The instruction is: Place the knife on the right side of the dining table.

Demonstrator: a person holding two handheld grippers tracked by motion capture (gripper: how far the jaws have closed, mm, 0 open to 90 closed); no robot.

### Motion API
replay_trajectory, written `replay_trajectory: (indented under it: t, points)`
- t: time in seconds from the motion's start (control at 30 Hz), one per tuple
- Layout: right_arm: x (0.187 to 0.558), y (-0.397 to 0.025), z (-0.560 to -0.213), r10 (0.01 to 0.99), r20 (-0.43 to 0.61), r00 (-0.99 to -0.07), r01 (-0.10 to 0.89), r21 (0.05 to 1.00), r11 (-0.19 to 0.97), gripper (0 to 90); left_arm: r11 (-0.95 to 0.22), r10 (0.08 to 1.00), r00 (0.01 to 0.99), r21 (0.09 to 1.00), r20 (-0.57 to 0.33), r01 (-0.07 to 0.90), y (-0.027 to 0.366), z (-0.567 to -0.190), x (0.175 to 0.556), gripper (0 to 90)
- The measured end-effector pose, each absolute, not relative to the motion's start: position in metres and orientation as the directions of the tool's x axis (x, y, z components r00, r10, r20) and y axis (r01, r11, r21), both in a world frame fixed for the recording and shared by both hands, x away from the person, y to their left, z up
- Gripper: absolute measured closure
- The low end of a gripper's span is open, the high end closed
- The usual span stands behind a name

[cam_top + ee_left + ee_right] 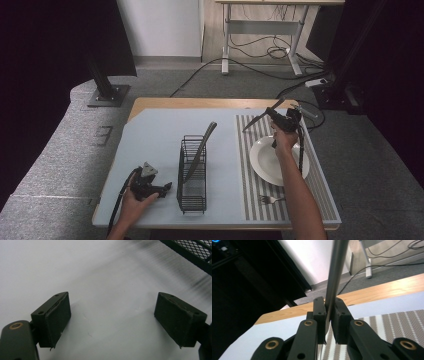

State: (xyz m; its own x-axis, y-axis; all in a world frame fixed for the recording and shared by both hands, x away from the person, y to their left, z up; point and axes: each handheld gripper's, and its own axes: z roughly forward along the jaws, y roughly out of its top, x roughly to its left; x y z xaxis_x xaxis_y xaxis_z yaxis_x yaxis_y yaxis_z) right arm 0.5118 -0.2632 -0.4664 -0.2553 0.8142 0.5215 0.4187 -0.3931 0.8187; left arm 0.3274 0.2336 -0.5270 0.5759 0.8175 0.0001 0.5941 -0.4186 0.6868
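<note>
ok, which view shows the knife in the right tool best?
High view: the whole knife shows, held in the right tool above the striped mat. The right gripper view has a blurred stretch of the knife between shut jaws. The left gripper view faces the table.

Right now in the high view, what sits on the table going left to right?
Left tongs → wire rack holding a utensil → fork → white plate.

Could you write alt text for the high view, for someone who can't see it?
A person's right gripper holds a knife above a striped placemat bearing a white plate and a fork. The open left gripper rests near a black wire rack holding another utensil.
</note>
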Motion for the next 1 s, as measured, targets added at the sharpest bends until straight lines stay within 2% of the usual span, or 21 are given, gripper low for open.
replay_trajectory:
  t: [0.2, 1.0]
  points:
    - [0.514, -0.269, -0.470, 0.838, 0.504, -0.209, 0.428, 0.818, -0.385, 79.6, -0.419, 0.818, 0.576, 0.687, 0.000, 0.594, 0.234, -0.527, 0.327, 13.2]
    - [0.520, -0.289, -0.490, 0.826, 0.558, -0.085, 0.489, 0.746, -0.453, 73.5, -0.419, 0.818, 0.576, 0.687, 0.001, 0.594, 0.234, -0.527, 0.327, 13.2]
